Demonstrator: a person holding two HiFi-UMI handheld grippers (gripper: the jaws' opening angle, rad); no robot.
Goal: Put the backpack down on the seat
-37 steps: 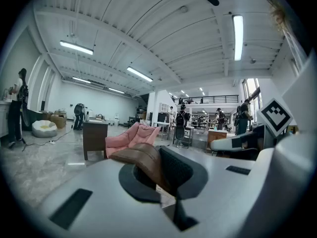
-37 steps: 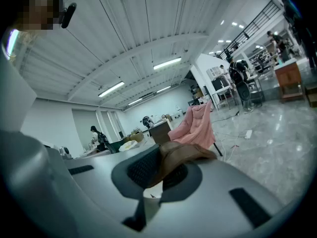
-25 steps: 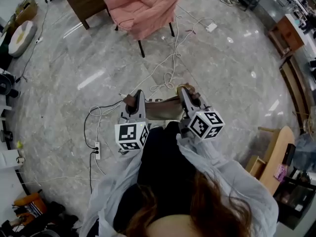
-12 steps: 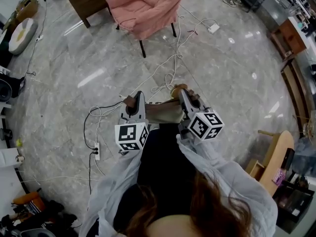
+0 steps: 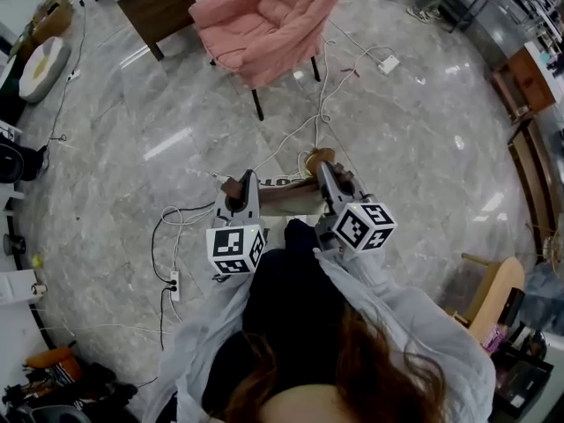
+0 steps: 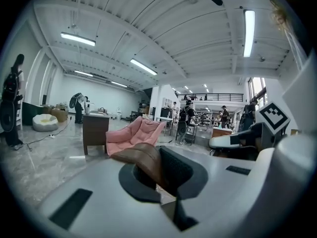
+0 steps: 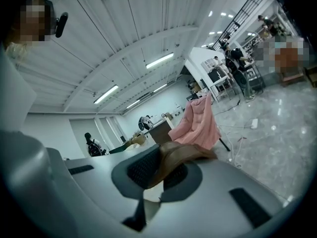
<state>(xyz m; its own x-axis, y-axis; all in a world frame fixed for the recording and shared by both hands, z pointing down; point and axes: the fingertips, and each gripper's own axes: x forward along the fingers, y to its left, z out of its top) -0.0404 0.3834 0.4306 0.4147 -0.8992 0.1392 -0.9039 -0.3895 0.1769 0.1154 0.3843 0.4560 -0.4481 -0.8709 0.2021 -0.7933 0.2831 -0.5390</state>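
Note:
A brown backpack [image 5: 284, 197] hangs in front of the person, between the two grippers. My left gripper [image 5: 236, 189] is shut on one brown strap [image 6: 141, 158], which lies pinched between its dark pads in the left gripper view. My right gripper [image 5: 328, 173] is shut on the other brown strap [image 7: 182, 154]. The seat is a pink padded armchair [image 5: 264, 14] on dark legs, standing on the marble floor ahead of both grippers. It also shows beyond the jaws as the pink armchair [image 6: 135, 136] in the left gripper view and the pink armchair [image 7: 201, 123] in the right one.
White cables [image 5: 307, 120] run across the floor between me and the chair, with a power strip [image 5: 174, 282] at the left. A dark wooden cabinet [image 5: 157, 2] stands left of the chair. Wooden furniture [image 5: 490, 291] is at the right, a round cushion [image 5: 39, 67] far left.
The chair and cabinet have slid lower and a little right in the head view, so they are nearer. Both grippers keep the same hold on the straps.

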